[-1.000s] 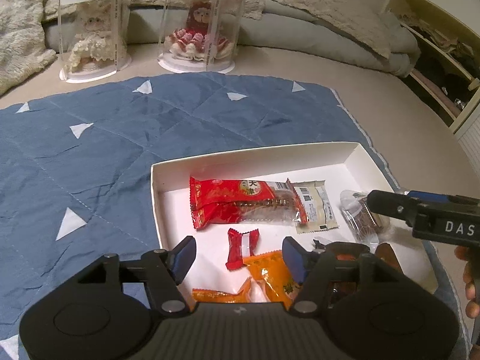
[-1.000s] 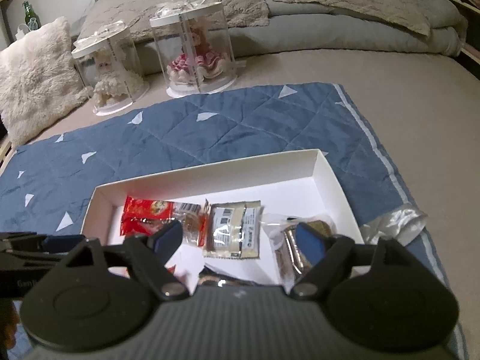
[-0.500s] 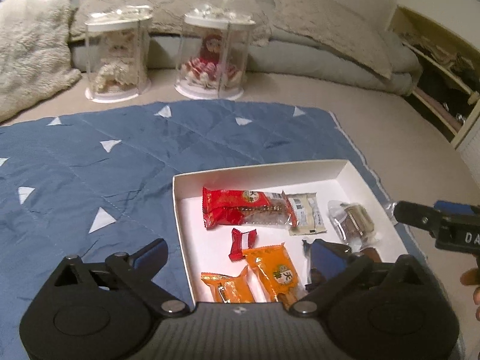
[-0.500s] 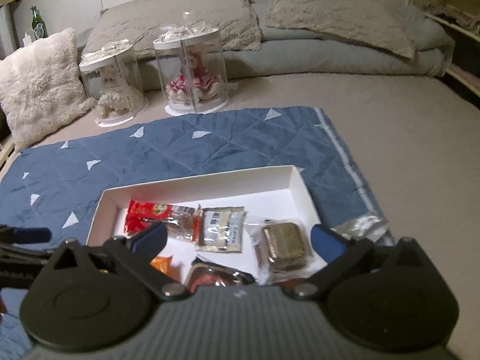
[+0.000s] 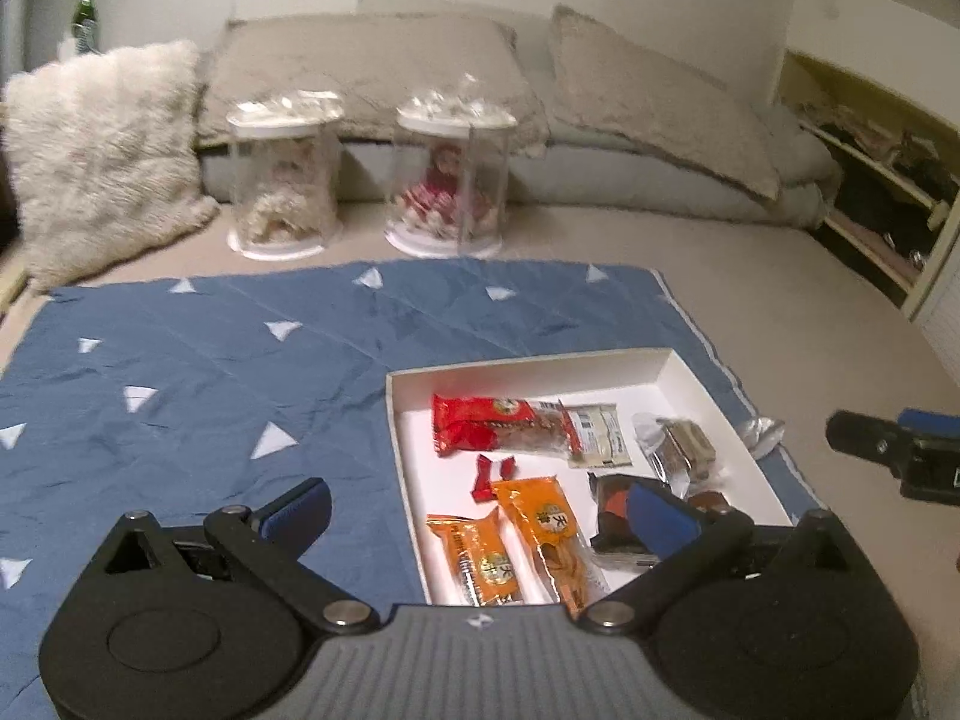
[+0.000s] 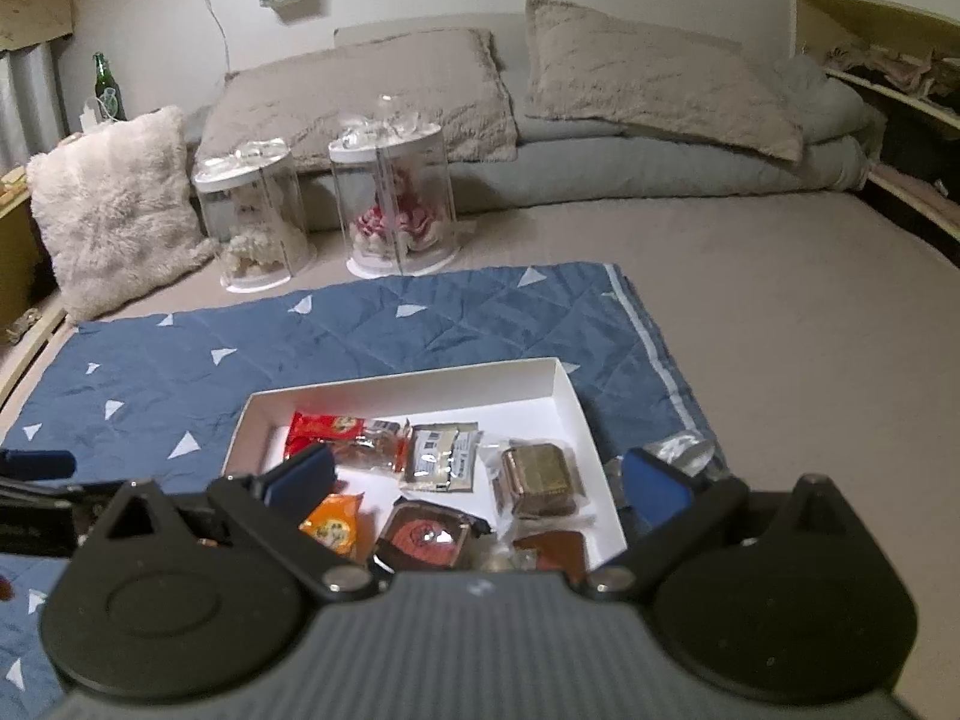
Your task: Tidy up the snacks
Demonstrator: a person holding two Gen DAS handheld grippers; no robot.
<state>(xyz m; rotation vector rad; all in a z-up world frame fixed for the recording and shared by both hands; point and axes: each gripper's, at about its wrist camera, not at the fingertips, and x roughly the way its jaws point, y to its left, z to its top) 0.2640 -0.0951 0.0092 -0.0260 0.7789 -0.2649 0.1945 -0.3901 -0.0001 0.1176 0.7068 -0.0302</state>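
Observation:
A white tray (image 5: 684, 373) (image 6: 570, 390) lies on a blue quilted mat and holds several snacks: a long red packet (image 5: 486, 423) (image 6: 324, 429), a small red candy (image 5: 492, 471), two orange packets (image 5: 540, 525) (image 6: 333, 525), a clear-wrapped brown cake (image 5: 684, 447) (image 6: 537, 477), a beige sachet (image 6: 441, 456) and a dark round-print packet (image 6: 429, 537). My left gripper (image 5: 477, 510) is open and empty, raised above the tray's near left. My right gripper (image 6: 477, 477) is open and empty above the tray's near edge; it shows at the right edge of the left wrist view (image 5: 894, 450).
The blue mat (image 5: 210, 360) (image 6: 360, 336) lies on a beige bed. A crumpled clear wrapper (image 5: 762, 429) (image 6: 684, 450) lies off the tray's right side. Two clear doll cases (image 5: 450, 180) (image 6: 390, 198) stand behind the mat, with pillows (image 6: 114, 198) behind them.
Both grippers have pulled up and back from the tray, so it looks smaller and more of the room shows. Both jaws have opened wider.

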